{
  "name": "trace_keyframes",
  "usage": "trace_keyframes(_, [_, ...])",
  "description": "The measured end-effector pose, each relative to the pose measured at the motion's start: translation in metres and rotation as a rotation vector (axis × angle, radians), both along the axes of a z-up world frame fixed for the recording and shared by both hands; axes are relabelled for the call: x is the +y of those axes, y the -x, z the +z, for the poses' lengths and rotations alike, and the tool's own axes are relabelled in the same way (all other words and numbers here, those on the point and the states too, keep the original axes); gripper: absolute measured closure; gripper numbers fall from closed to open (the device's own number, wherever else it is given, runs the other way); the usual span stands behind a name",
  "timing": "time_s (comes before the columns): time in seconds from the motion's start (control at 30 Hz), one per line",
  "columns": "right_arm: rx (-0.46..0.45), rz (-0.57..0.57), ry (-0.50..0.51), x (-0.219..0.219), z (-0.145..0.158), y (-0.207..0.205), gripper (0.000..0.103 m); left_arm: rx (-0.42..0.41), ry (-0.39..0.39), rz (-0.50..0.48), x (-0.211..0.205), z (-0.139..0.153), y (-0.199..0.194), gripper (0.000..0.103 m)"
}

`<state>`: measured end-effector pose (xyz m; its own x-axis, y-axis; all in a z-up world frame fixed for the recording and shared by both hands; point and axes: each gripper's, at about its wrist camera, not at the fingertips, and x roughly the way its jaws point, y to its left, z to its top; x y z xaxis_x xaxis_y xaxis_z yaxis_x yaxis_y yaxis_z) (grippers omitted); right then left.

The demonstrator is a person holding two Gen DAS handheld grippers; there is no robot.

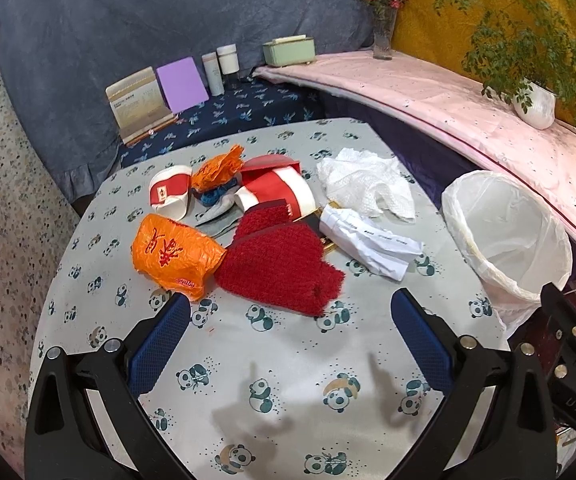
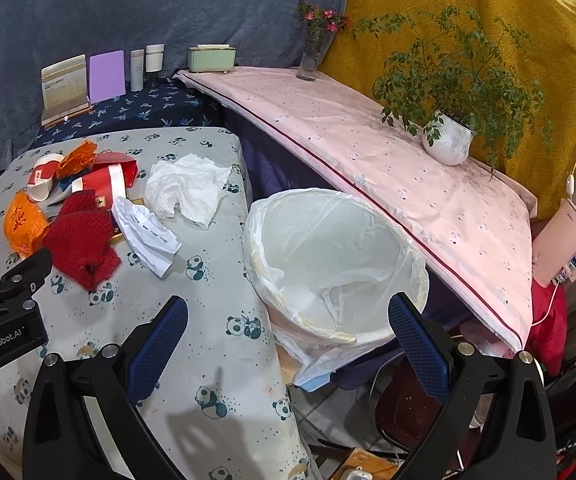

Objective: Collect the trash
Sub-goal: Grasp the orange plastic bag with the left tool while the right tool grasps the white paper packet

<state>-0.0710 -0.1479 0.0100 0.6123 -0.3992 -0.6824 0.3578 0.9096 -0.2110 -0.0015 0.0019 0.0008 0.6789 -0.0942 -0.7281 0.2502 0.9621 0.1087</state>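
Hovering wide open and empty over the panda-print tablecloth [image 1: 271,392], the left gripper [image 1: 290,336] faces a fuzzy red mat scrap [image 1: 283,260], an orange crinkled plastic bag [image 1: 175,254] lying left-to-right, and beyond, crumpled white tissue [image 1: 368,186]; the right gripper [image 2: 288,336], equally spread, overhangs the white-lined bin [image 2: 336,264].

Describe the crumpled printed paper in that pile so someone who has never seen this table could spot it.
Start at the panda-print table and find the trash pile beside the lined bin. On the pile's bin side, the printed paper lies in front of the white tissue and next to the red fuzzy cloth. Unlike the soft, plain tissue, it is stiff, creased and carries rows of dark print.
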Motion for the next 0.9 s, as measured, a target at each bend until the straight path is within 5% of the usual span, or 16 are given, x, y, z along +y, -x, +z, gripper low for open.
trace_keyframes(0.37, [0.005,0.054,-0.029,0.017,-0.010,-0.030,0.008,0.024,0.008,0.094,0.042,-0.012,-0.034,0.007])
trace_keyframes(0.9, [0.066,0.205,-0.066,0.064,-0.042,-0.104,0.025,0.106,0.037,0.258,0.116,-0.037,-0.100,0.007])
